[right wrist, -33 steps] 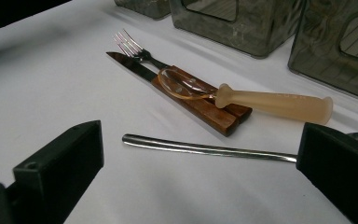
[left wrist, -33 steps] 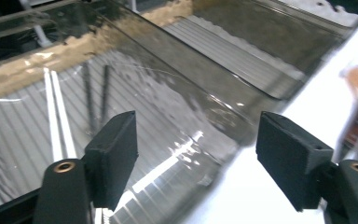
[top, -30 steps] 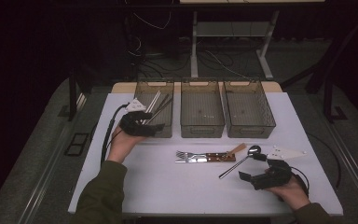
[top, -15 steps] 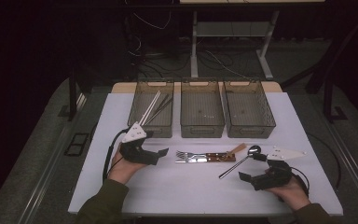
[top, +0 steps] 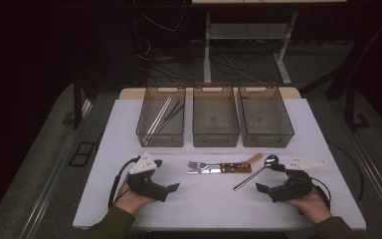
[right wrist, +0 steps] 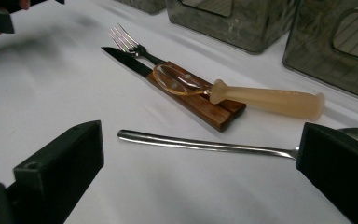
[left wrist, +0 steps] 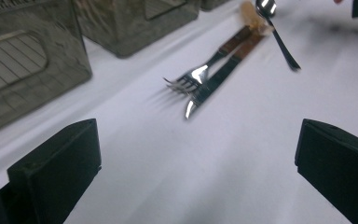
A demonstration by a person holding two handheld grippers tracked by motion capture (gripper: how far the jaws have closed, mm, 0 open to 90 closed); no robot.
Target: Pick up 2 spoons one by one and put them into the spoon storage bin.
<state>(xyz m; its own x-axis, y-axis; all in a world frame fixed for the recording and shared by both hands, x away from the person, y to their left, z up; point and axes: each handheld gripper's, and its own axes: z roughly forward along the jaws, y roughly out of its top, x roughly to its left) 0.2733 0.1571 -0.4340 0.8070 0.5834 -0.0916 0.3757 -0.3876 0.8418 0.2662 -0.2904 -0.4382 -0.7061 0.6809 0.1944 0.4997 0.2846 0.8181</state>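
White cloth covers the long table point(top: 323, 129), which carries everything else. Along its far edge stand three smoky translucent plastic bins side by side: the left bin point(top: 161, 130) holds several thin sticks, pale and dark, lying lengthwise, while the middle bin point(top: 215, 133) and right bin point(top: 265, 132) show bare floors. Near the front edge, the left gripper point(top: 166, 188), black and held in the person's left hand point(top: 129, 199), hovers low over bare cloth; its jaws have just been opening and now stand wide with nothing between them, and its own view looks across the cloth toward the cutlery. The right gripper point(top: 267, 180) sits in the right hand point(top: 312, 204) near the front right, jaws spread wide and holding nothing, with the slim steel spoon point(right wrist: 200, 143) lying on the cloth just ahead of them, its bowl toward the right bin. Between the two grippers, at the table's middle, lie a wood-handled steel fork point(left wrist: 193, 76) and a wood-handled steel knife point(left wrist: 212, 84) touching side by side, tips toward the left gripper. Across their handles rests a small translucent amber plastic spoon point(right wrist: 242, 95).
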